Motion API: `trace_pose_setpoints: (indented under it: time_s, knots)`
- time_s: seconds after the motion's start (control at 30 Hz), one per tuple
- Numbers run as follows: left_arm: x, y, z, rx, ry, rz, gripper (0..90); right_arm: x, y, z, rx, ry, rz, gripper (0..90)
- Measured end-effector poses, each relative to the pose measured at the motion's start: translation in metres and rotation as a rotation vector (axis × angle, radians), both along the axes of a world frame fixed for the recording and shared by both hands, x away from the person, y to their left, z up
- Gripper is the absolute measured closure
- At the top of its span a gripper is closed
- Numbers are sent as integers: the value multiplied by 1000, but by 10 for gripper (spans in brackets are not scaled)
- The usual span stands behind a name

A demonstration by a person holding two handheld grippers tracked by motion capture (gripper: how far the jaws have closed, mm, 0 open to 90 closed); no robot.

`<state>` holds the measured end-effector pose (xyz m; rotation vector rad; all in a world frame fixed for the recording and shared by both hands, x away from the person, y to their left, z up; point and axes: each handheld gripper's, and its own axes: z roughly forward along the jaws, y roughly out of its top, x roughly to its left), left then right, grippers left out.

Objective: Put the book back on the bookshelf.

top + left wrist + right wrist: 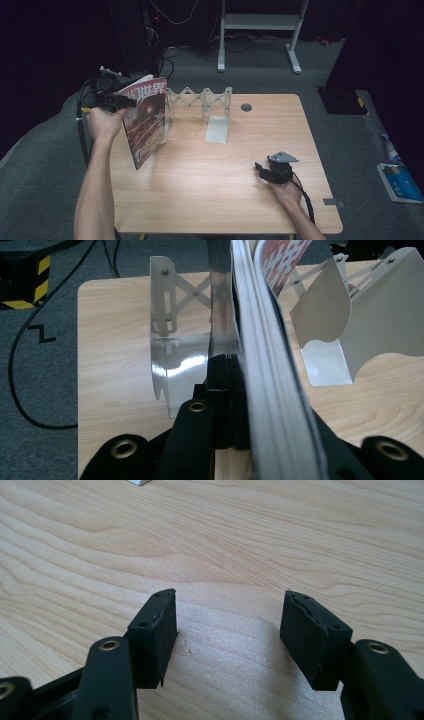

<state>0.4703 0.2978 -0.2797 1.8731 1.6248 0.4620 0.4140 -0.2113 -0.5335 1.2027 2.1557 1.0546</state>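
The left gripper (116,102) is clamped on the edge of a magazine (147,120), holding it upright above the left part of the wooden counter (210,185). The long axis runs vertically; the glossy red cover, bearing white Chinese characters, faces the counter's centre. Beside it stands a white metal expanding rack (202,97). The right gripper (227,630) rests on the counter, jaws wide apart, empty.

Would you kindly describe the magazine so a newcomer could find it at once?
Start at the wooden table and go to its far left corner, beside the white folding rack. The magazine stands on edge there, clamped in the left gripper; it alone has a red cover.
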Motion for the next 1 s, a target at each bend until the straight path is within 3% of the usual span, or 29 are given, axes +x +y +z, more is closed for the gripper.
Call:
trace_pose_setpoints:
  time_s: [0.2, 0.3, 0.67, 0.83, 0.9, 1.0]
  knots:
    - [1, -3, -5, -1, -30, 12, 835, 0, 0, 0, 0, -1, 0, 398]
    - [0, -6, -5, 20, -76, 12, 835, 0, 0, 0, -1, -2, 2, 398]
    - [1, -9, -15, -12, -148, 53, 836, 0, 0, 0, 0, 0, 0, 398]
    - [2, -12, -18, 2, -171, 65, 836, 0, 0, 0, 0, 0, 0, 398]
    - [2, -16, -19, 13, -199, 66, 836, 0, 0, 0, 1, 0, 0, 397]
    - [4, -16, -22, -4, -221, 91, 837, 0, 0, 0, 1, -1, 1, 397]
